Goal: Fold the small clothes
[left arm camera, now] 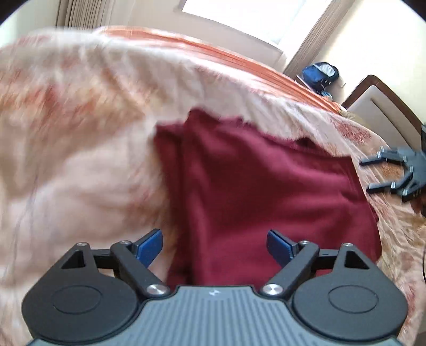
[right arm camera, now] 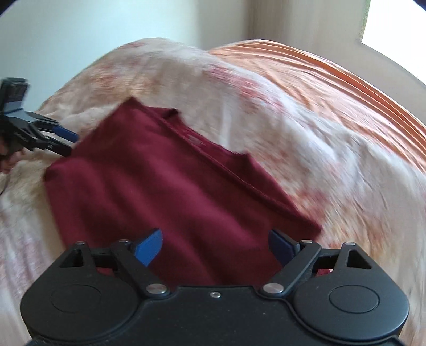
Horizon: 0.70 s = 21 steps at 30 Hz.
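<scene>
A dark red garment [left arm camera: 253, 191] lies folded flat on a cream and orange patterned bedspread [left arm camera: 80, 133]. It also shows in the right wrist view [right arm camera: 165, 186], with a hemmed edge along its far side. My left gripper [left arm camera: 214, 247] is open and empty, hovering over the garment's near left edge; it also shows in the right wrist view [right arm camera: 65, 145], open at the garment's left edge. My right gripper [right arm camera: 215, 247] is open and empty above the garment's near right part; it also shows in the left wrist view [left arm camera: 370, 177], open, just off the garment's right side.
An orange striped cover [right arm camera: 346, 87] lies across the far side of the bed. A blue bag [left arm camera: 319, 74] sits on the floor past the bed. A wooden-framed headboard [left arm camera: 383, 106] stands at right. A bright window [left arm camera: 239, 13] and curtains are behind.
</scene>
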Each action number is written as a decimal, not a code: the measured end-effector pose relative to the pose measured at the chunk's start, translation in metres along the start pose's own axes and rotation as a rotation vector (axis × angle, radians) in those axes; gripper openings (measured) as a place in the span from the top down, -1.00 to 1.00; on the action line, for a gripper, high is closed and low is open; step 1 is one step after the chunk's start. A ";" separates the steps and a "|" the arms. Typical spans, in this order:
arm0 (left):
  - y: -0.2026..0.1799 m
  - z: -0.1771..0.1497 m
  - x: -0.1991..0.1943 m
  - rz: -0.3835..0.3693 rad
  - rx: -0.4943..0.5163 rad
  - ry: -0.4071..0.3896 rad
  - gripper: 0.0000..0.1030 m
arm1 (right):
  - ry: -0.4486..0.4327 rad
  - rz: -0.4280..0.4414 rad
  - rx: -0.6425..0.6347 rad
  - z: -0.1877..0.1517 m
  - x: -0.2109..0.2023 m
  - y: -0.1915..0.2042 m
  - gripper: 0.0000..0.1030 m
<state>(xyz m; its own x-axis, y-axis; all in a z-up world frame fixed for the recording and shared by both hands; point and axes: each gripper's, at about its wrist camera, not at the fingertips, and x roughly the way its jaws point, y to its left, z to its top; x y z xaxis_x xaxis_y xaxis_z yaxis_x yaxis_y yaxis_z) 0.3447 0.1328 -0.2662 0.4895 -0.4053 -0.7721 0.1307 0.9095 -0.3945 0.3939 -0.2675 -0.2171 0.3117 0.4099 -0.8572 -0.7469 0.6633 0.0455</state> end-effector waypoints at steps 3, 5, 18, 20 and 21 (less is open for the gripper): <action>0.018 -0.012 0.002 -0.054 -0.037 0.042 -0.72 | 0.007 0.056 -0.101 0.033 0.011 0.021 -0.76; 0.026 -0.019 0.005 -0.112 -0.065 0.061 -0.72 | 0.008 0.084 -0.159 0.056 0.023 0.039 -0.76; 0.037 -0.037 0.031 -0.269 -0.163 0.056 -0.34 | 0.011 0.245 -0.511 0.178 0.093 0.139 -0.56; 0.031 -0.038 0.031 -0.245 -0.131 0.053 -0.12 | 0.054 0.234 -0.639 0.195 0.110 0.155 -0.54; 0.028 -0.039 0.029 -0.232 -0.119 0.049 -0.01 | 0.076 0.230 -0.712 0.204 0.119 0.164 -0.53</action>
<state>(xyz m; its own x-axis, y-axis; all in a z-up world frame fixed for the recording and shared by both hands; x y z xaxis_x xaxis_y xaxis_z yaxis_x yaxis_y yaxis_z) 0.3295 0.1430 -0.3192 0.4160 -0.6086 -0.6757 0.1308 0.7753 -0.6179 0.4280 0.0177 -0.2074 0.0793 0.4278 -0.9004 -0.9957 -0.0099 -0.0924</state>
